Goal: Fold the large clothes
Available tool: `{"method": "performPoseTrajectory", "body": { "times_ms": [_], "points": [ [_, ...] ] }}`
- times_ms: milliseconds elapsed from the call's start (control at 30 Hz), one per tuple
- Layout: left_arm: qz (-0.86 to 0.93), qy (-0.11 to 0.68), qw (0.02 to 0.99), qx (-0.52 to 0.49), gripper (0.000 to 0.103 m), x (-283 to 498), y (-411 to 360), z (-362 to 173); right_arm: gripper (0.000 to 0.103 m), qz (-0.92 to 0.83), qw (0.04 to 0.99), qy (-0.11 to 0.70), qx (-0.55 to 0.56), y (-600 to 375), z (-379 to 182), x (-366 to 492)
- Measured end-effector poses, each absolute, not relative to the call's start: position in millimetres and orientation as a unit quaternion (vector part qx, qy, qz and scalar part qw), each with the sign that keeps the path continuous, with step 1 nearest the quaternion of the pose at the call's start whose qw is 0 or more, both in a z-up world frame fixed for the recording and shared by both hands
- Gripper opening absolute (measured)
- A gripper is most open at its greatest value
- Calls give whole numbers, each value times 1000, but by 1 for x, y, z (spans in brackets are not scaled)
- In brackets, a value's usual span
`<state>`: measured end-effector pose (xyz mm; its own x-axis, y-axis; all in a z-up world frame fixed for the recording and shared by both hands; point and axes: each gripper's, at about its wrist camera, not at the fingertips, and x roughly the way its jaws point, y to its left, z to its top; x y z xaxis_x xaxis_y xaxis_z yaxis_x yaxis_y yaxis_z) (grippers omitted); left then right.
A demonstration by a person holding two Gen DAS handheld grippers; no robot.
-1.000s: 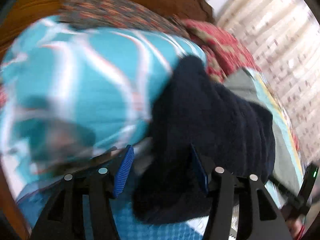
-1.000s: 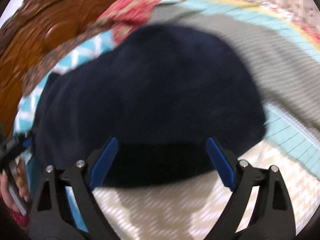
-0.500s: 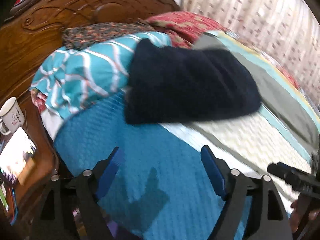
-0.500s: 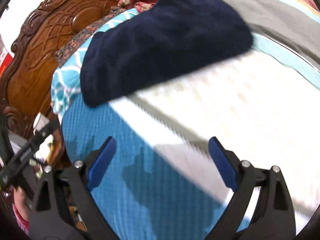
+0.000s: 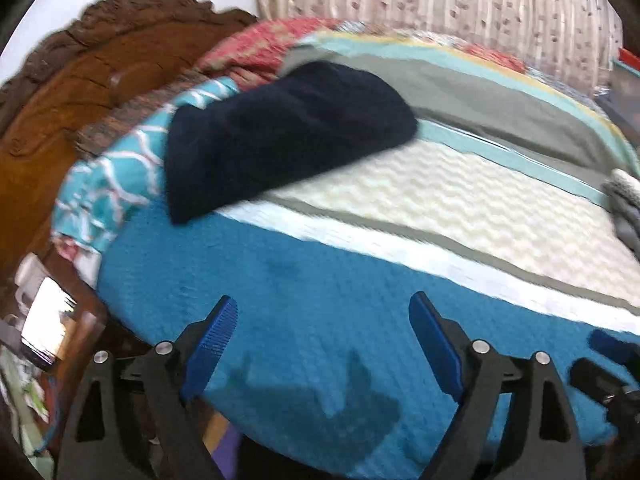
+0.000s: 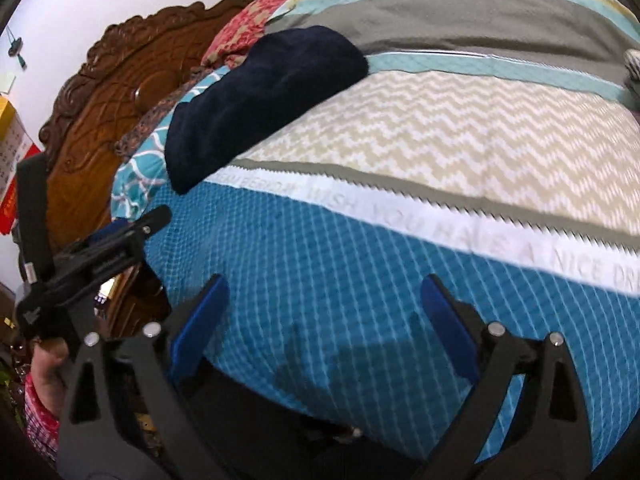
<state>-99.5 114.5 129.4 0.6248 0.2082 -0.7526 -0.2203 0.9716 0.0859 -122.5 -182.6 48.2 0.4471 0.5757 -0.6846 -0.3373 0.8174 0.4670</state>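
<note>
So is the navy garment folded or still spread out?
Folded: the navy garment lies as a compact, thick bundle against the pillow, with no sleeves or loose edges trailing onto the bedspread.

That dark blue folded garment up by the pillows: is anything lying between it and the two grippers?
Nothing visible does. Between the left gripper, the right gripper and the navy garment there is only bare bedspread. Both grippers' jaws are opening, with nothing between them. A grey knitted item lies far off at the right edge.

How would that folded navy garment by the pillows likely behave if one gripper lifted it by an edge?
The navy garment looks like thick, soft knit, so it would probably sag and unfold. Its bulk suggests some weight for fabric. Draped partly over the teal pillow, it would likely drag rather than slide.
</note>
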Motion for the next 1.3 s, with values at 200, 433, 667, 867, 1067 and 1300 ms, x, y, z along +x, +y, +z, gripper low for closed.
{"method": "performPoseTrajectory", "body": {
  "times_ms": [200, 433, 667, 867, 1067, 1300],
  "points": [
    [104, 445, 889, -24, 83, -115, 88, 112, 93, 270, 834, 456, 153, -198, 40, -128],
    [102, 463, 880, -12, 83, -130, 65, 103, 93, 268, 832, 455, 168, -205, 35, -126],
    [103, 470, 877, -4, 83, -140, 60, 104, 93, 266, 832, 458, 168, -205, 33, -125],
    [108, 456, 884, 1, 89, -142, 59, 113, 93, 266, 831, 458, 166, -205, 33, -124],
    [121, 436, 892, -10, 95, -148, 65, 119, 93, 268, 832, 458, 164, -205, 33, -123],
    [122, 422, 897, -46, 96, -153, 81, 121, 93, 273, 827, 464, 163, -202, 29, -120]
  ]
}}
